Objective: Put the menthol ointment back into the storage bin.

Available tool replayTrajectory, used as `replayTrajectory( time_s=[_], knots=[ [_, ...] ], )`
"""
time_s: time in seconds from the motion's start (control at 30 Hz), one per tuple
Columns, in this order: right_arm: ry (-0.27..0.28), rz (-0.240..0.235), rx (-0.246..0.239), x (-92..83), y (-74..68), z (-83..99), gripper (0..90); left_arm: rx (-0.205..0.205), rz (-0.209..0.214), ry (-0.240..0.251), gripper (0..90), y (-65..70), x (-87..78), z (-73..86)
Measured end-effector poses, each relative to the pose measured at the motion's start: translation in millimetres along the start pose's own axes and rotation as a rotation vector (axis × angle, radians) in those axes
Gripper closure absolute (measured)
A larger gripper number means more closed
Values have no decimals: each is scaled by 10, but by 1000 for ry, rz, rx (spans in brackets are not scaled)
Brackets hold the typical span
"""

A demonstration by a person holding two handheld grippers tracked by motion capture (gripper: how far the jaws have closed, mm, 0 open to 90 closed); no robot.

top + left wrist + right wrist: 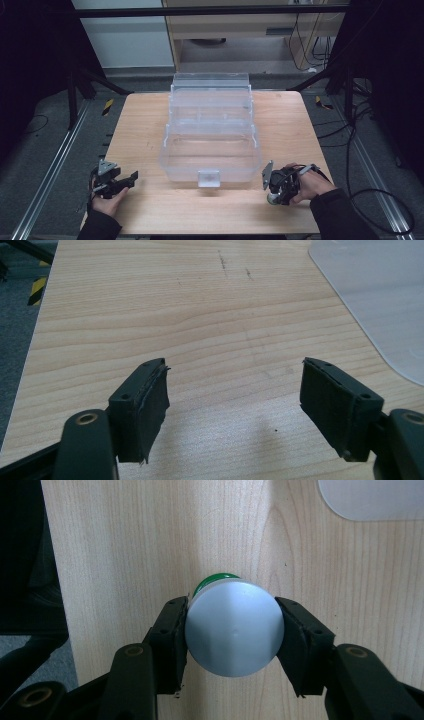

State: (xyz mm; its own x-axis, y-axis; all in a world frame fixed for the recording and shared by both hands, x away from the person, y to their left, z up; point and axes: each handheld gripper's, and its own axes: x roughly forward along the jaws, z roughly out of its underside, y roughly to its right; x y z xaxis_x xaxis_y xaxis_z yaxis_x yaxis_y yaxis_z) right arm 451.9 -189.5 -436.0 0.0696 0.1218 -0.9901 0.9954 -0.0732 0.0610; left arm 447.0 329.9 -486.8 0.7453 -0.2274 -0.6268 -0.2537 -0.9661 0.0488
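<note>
High view: clear plastic box (210,145) w/ stepped trays sits mid table (145,120), open. Left gripper (118,183) near front-left corner, held by left hand (107,202). Right gripper (273,187) at front right, just beside box corner, in right hand (311,185).

Left gripper view: jaws wide apart, nothing btwn them, bare wood below; box edge (380,305) at upper right.

Right gripper view: jaws clamped on a round grey-capped container (234,627) w/ green body, seen end-on over table; box corner (372,500) top right.
</note>
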Motion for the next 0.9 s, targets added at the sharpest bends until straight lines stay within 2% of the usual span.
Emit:
replayTrajectory(
  time_s=[0.33, 0.53, 0.9],
  knots=[
    [-7, -1, 5, -10, 10, 4, 501, 1, -1, -1, 268, -1, 0, 0],
    [10, -2, 21, -45, 15, 26, 501, 1, -1, -1, 268, 0, 1, 0],
    [25, 11, 56, -227, 43, 59, 502, 0, 1, -4, 268, 0, 4, 1]
  ],
)
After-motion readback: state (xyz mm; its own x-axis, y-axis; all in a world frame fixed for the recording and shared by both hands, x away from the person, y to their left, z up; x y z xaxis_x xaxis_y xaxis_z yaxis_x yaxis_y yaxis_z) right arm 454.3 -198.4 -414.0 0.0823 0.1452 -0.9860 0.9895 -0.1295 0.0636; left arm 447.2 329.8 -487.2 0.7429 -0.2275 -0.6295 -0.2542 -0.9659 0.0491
